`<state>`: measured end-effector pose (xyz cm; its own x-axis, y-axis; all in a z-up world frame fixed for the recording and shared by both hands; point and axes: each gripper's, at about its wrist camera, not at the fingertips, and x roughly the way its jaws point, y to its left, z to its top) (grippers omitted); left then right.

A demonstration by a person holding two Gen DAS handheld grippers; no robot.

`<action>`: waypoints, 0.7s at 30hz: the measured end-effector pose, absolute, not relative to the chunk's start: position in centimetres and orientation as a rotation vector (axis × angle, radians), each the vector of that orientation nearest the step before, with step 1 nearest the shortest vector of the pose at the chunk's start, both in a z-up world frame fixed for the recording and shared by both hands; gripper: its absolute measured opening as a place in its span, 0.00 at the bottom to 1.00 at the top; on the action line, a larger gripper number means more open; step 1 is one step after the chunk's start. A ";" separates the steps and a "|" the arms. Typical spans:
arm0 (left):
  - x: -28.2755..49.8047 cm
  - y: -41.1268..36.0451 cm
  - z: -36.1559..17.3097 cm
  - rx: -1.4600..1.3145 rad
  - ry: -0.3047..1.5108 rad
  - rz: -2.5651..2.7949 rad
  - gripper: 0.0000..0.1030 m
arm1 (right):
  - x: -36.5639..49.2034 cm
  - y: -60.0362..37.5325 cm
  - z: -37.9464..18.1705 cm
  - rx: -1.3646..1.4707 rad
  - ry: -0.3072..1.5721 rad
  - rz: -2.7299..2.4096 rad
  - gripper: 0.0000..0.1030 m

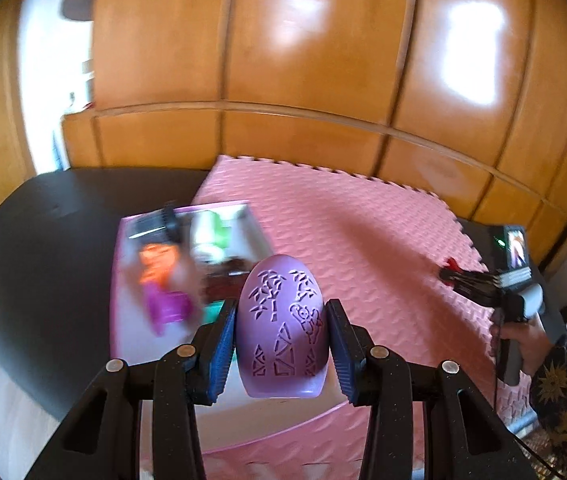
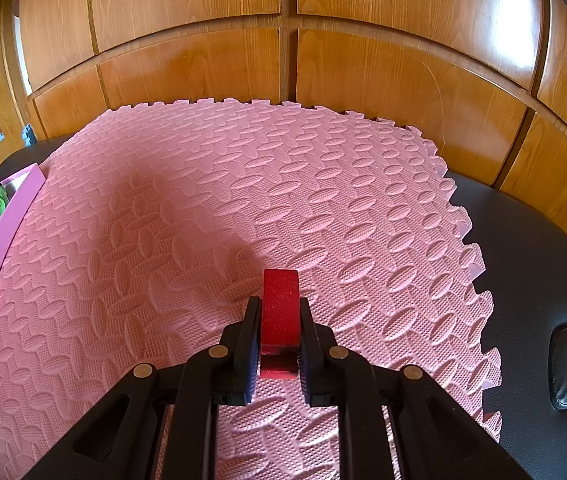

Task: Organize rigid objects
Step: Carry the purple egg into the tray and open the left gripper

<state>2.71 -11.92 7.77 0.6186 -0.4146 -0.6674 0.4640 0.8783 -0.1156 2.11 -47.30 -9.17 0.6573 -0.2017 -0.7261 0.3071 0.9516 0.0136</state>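
From the left wrist, a purple egg-shaped shell (image 1: 282, 326) with embossed bamboo and a monkey is seen clamped between the jaws of the left gripper (image 1: 282, 354), held above the pink tray (image 1: 123, 320) of blurred toys at the left edge of the pink foam mat (image 1: 363, 240). From the right wrist, a red block (image 2: 280, 312) is seen gripped in the clenched jaws of the right gripper (image 2: 279, 334), over the mat's near middle.

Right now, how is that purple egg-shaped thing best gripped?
By its two curved flanks, from its flat wide end, as the left claw does: on the purple egg, the pads sit at the widest part, tapered tip pointing away.
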 end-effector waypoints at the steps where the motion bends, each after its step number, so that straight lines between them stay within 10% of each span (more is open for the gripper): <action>1: 2.9 -11.1 7.7 0.058 0.752 -0.492 0.42 | 2.1 -47.3 -9.2 0.139 0.804 -0.289 0.14; 21: 7.0 -6.0 0.6 -0.079 0.980 -0.348 0.42 | 2.1 -47.4 -9.1 0.128 0.802 -0.294 0.15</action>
